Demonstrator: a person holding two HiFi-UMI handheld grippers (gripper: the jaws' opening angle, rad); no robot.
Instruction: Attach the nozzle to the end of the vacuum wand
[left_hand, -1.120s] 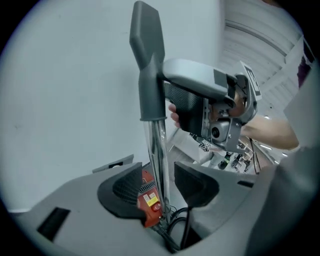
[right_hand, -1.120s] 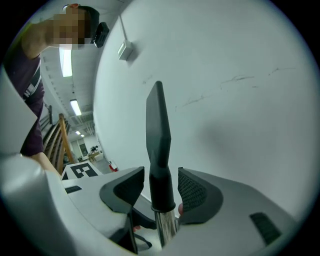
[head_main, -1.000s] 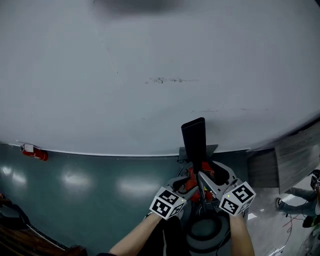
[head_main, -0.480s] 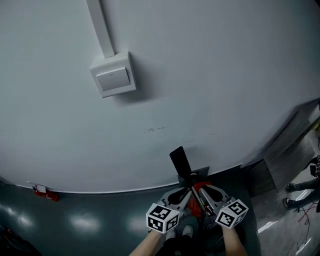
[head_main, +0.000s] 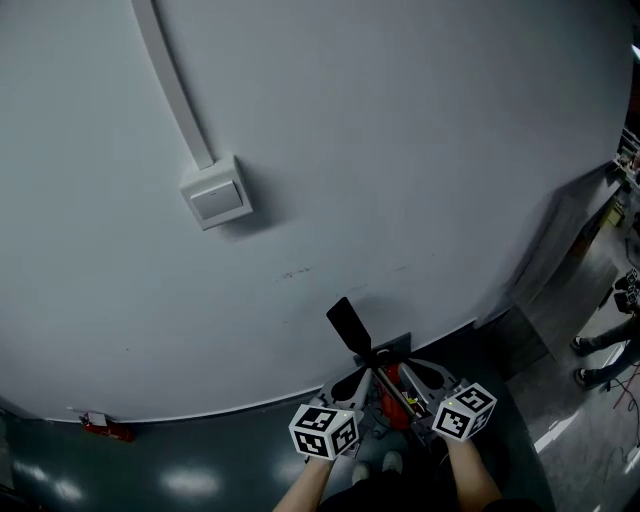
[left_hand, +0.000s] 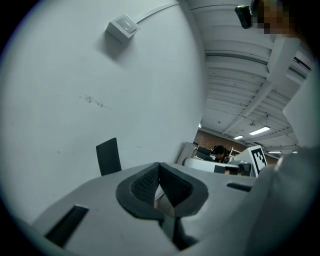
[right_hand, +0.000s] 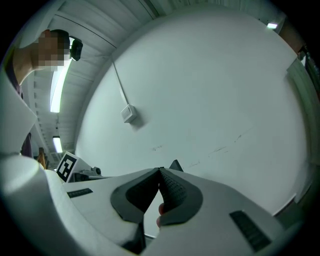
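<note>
A flat black nozzle (head_main: 346, 322) stands up in front of the pale wall, on top of a red vacuum part (head_main: 396, 388) low in the head view. My left gripper (head_main: 360, 379) and right gripper (head_main: 399, 377) point at it from either side, their marker cubes just below. Both are shut with nothing between the pads. The nozzle (left_hand: 108, 156) rises left of the closed left gripper (left_hand: 160, 165) in the left gripper view. Only the nozzle's tip (right_hand: 176, 165) shows past the closed right gripper (right_hand: 160, 170) in the right gripper view. The wand is hidden.
A white switch box (head_main: 216, 202) with a conduit (head_main: 172, 80) above it is on the wall. A red object (head_main: 104, 427) lies at the wall's foot on the green floor. A person's legs (head_main: 596, 355) stand at the far right.
The head view has swung up the wall, bringing the switch box into sight. The grippers and the nozzle now sit lower and smaller, and the jaws have drawn together.
</note>
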